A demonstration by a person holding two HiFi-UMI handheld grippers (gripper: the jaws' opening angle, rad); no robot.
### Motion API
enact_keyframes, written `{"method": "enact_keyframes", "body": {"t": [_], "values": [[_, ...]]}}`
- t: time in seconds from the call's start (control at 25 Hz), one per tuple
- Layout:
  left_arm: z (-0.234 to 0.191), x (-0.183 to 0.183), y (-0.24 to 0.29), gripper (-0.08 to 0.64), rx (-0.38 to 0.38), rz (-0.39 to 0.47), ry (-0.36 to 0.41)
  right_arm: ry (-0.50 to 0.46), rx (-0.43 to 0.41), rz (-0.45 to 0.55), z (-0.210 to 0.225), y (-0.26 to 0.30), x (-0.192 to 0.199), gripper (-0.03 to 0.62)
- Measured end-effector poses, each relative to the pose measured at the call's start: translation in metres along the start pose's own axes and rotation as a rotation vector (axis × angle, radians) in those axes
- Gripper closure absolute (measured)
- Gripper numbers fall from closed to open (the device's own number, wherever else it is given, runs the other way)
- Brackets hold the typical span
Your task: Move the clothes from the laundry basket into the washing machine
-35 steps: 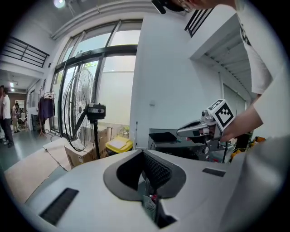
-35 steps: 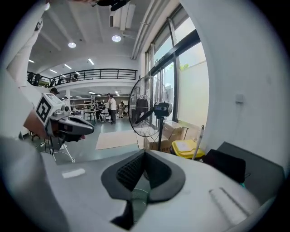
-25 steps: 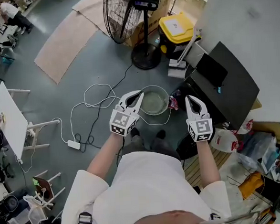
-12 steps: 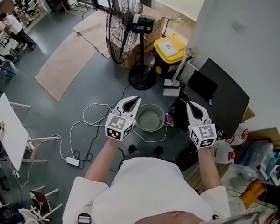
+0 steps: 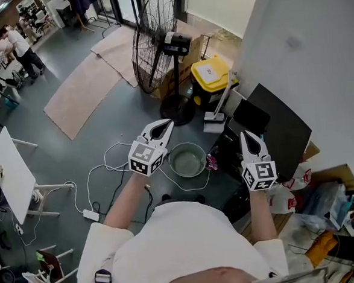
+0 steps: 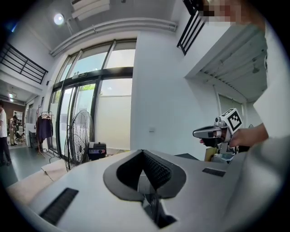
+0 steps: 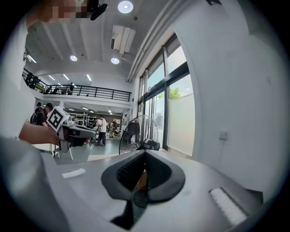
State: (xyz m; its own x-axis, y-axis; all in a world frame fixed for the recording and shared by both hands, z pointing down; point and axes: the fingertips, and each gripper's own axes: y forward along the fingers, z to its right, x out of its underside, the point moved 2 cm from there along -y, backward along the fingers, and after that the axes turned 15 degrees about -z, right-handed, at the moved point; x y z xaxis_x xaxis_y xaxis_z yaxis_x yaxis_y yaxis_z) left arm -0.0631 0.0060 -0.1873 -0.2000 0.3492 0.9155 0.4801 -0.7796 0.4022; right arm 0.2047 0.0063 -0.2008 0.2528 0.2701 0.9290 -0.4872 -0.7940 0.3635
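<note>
A round pale-green basin (image 5: 187, 160) stands on the grey floor in front of my feet, and its inside looks bare. To its right is a dark box-shaped appliance (image 5: 279, 131) against the white wall. My left gripper (image 5: 158, 127) is held up at chest height above and left of the basin, jaws shut with nothing in them. My right gripper (image 5: 249, 137) is level with it over the appliance's near corner, also shut and empty. In the left gripper view the right gripper (image 6: 205, 133) points left; in the right gripper view the left gripper (image 7: 74, 132) shows.
A large standing fan (image 5: 155, 39) and a yellow-lidded bin (image 5: 213, 75) stand beyond the basin. White cables (image 5: 112, 166) and a power strip (image 5: 90, 215) lie at the left, near a white table (image 5: 10, 174). Bags and clutter (image 5: 326, 200) fill the right corner.
Both grippers have risen together, still shut and empty. The head view has tipped up, so the fan and bin sit lower in the picture and more of the room shows.
</note>
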Motion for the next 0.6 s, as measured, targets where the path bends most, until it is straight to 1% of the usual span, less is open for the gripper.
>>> {"method": "enact_keyframes", "body": {"t": [0.12,0.36,0.6], "values": [[0.001,-0.003,0.005,0.555,0.012,0.010,-0.002,0.002,0.015,0.004,0.006,-0.002,0.000,0.582],[0.003,-0.010,0.017,0.555,0.036,0.014,-0.005,-0.017,0.010,0.007,0.005,0.002,-0.004,0.582],[0.002,-0.007,0.020,0.554,0.038,0.005,-0.015,-0.020,0.004,0.006,0.008,0.007,-0.008,0.582]]}}
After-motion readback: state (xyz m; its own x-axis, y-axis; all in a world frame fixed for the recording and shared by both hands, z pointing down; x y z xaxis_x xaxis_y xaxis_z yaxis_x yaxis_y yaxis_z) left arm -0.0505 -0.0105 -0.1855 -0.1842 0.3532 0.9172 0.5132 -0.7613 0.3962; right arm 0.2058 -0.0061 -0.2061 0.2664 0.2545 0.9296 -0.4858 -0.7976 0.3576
